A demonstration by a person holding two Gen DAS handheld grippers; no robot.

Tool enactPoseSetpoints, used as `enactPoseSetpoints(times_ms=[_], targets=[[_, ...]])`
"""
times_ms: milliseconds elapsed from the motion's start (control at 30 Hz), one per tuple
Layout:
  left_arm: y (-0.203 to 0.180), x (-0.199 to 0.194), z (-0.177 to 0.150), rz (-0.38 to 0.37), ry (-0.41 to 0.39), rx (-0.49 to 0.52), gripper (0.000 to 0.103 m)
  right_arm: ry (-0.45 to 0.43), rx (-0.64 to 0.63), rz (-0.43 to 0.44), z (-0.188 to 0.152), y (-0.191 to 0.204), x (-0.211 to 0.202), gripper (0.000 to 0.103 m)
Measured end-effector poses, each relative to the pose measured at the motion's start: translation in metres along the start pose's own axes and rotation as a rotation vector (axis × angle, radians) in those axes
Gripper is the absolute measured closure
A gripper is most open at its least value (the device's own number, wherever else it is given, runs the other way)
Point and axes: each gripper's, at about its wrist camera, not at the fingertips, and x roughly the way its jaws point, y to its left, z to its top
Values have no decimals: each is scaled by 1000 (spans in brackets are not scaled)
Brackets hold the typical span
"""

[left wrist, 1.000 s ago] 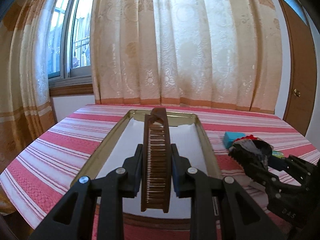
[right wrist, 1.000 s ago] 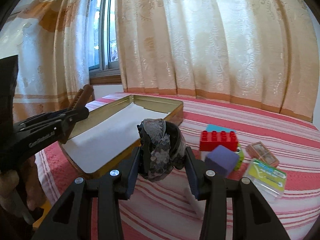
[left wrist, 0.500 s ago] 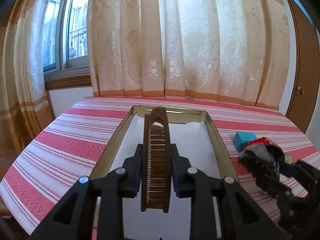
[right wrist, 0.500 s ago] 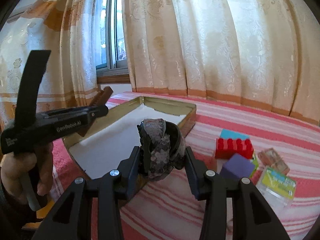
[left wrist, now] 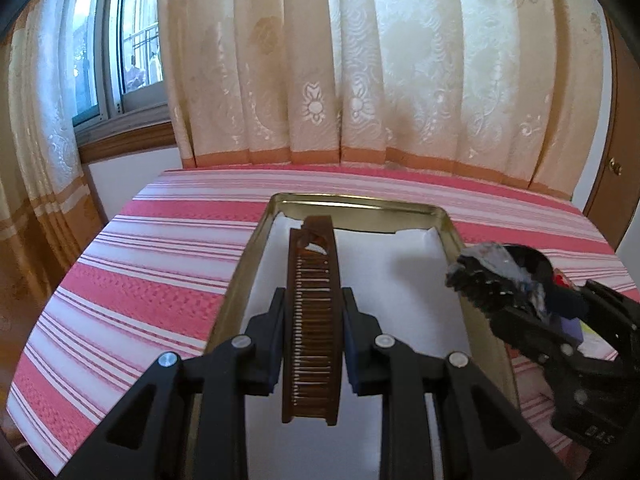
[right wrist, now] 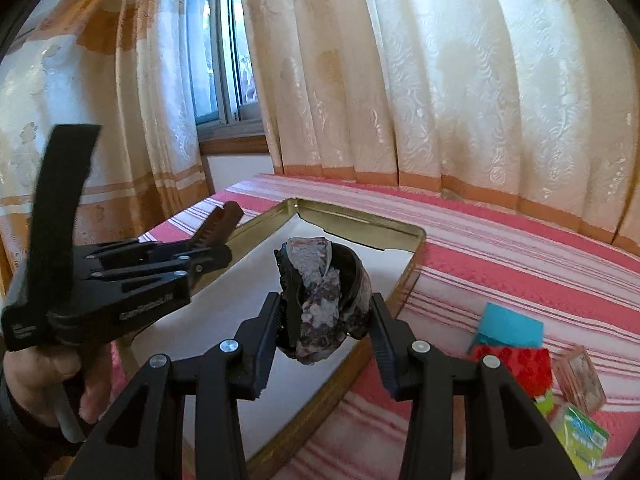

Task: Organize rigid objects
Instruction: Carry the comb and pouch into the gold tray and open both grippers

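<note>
Left wrist view has my left gripper [left wrist: 312, 344] pitched downward over the gold tin tray [left wrist: 256, 240], its two jaws clamped flat against the sides of a brown comb [left wrist: 314, 320]. That comb runs lengthwise straight ahead between the pads, its far end reaching toward the tray's back wall, held above the white liner [left wrist: 408, 300]. Off to the right in the same view, my right gripper [left wrist: 520, 296] comes in from the side at a slant, nose over the tray's right rim.

From the right wrist camera, the right gripper [right wrist: 324, 320] is also angled down, jaws pressed on a dark mottled shell [right wrist: 320, 296], which sits upright between the pads above the tray's near right part [right wrist: 412, 240]. The left gripper [right wrist: 216, 240] shows at left, nearly side-on, with the comb's tip poking past its fingertips over the tray's left edge; a bare hand [right wrist: 44, 376] grips its handle low at the frame's edge.

On the striped red tablecloth [right wrist: 500, 248], right of the tray, lie a blue block [right wrist: 512, 326], a red studded brick [right wrist: 516, 364], a small pink clear box [right wrist: 584, 380] and a green packet [right wrist: 580, 436], close together.
</note>
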Motion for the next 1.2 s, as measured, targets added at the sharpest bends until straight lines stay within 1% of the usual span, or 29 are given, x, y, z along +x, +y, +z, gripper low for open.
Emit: enactPoseSetpoints(times_ms=[200, 467, 600, 633, 667, 700, 733, 767, 833, 933, 967, 1033, 1100, 1133, 1200], targets=[[2, 9, 14, 16, 37, 25, 80, 61, 2, -4, 9, -3, 31, 57], [7, 29, 22, 52, 104, 53, 80, 90, -8, -7, 14, 0, 51, 57], [10, 33, 27, 76, 110, 57, 78, 102, 3, -12, 15, -1, 58, 56], [10, 33, 27, 85, 111, 57, 73, 102, 8, -15, 15, -2, 60, 56], [11, 32, 27, 103, 108, 56, 60, 105, 12, -16, 15, -1, 61, 51], [11, 28, 26, 114, 97, 56, 51, 105, 12, -18, 15, -1, 59, 42], [11, 25, 25, 119, 84, 56, 36, 96, 9, -22, 14, 0, 56, 39], [11, 20, 24, 126, 63, 56, 28, 85, 6, -23, 13, 1, 52, 35], [10, 7, 19, 130, 21, 52, 25, 63, 10, -21, 11, 1, 39, 35], [3, -12, 11, 111, -22, 41, 24, 45, 21, -15, 2, -8, 14, 34], [-1, -19, 6, 105, -44, 37, 19, 35, 24, -24, -3, -14, 2, 34], [-15, -32, -4, 93, -83, 47, 15, 16, 42, -47, -14, -27, -22, 32], [-33, -44, -14, 53, -109, 55, 13, -2, 72, -77, -27, -43, -48, 26], [-45, -49, -19, 22, -115, 68, 12, -9, 87, -95, -34, -51, -59, 25], [-70, -56, -29, -30, -126, 87, 10, -19, 130, -161, -52, -71, -85, 25]])
